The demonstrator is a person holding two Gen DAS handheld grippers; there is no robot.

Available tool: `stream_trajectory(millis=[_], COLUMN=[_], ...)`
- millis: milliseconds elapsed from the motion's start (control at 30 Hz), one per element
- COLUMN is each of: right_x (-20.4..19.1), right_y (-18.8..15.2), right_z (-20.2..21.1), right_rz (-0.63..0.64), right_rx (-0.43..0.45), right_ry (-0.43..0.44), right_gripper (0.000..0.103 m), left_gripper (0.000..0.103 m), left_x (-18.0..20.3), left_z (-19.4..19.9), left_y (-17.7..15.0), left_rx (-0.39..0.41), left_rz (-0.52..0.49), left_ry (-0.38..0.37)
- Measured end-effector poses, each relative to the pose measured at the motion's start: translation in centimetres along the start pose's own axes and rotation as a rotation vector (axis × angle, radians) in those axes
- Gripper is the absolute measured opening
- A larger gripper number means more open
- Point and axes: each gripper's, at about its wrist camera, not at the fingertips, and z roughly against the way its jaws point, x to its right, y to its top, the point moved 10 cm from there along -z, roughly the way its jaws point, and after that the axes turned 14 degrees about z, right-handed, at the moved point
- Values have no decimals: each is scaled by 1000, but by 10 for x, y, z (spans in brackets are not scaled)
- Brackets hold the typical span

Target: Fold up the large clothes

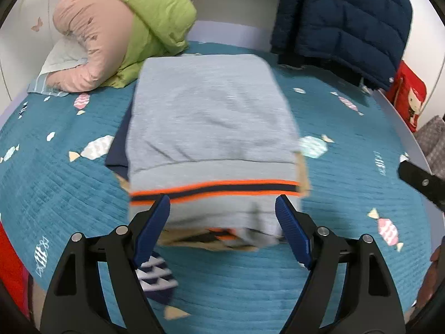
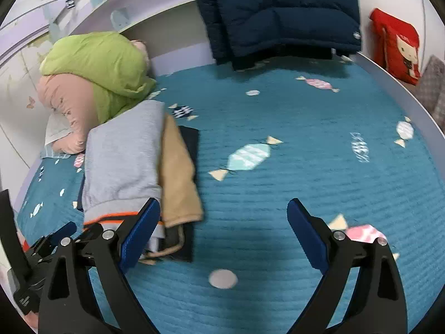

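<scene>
On the teal candy-print quilt (image 1: 69,194), a folded grey sweatshirt with an orange-and-navy hem stripe (image 1: 211,122) is lying atop tan and navy garments (a neat stack). Just near of it the left gripper (image 1: 222,229) is hovering, jaws spread wide and empty. Off to the right, the right gripper (image 2: 224,233) is gaping too, holding nothing.

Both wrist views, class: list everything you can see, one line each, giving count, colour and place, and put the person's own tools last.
sweater: one, grey with an orange-and-navy band, folded, top of the stack at mid-bed
tan garment: one, tan, under the sweater
dark garment: one, navy or black, bottom of the stack
bedspread: one, teal with a candy print, covers the bed
green quilt: one, bundled at the bed's far left
pink quilt: one, bundled against the green one
jacket: one, navy, puffy, hanging at the far end
cushion: one, red with a doll figure, far right
left tongs: one pair, black with blue pads, open, at the stack's near edge
right tongs: one pair, the same colours, open, over bare bedspread
</scene>
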Motion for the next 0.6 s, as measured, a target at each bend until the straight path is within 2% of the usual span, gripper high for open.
stream_trajectory(millis=[167,333,467,600], right_x=[29,53,71,83], right_y=[-4,-2,4,12], right_z=[28,62,89,115], right_rz=[17,52,59,64], right_rx=[40,102,161,227], right_ry=[-25,-58,-86,-98], right_gripper=[89,89,89,90], left_gripper=[79,79,79,84], left_x=[46,89,119,140], left_z=[24,56,76,98], left_y=[-13,-19,-21,-20], left_rx=[38,104,125,180], left_rz=[-12,-14,-30,-49], left_ry=[4,-23,-61,-63])
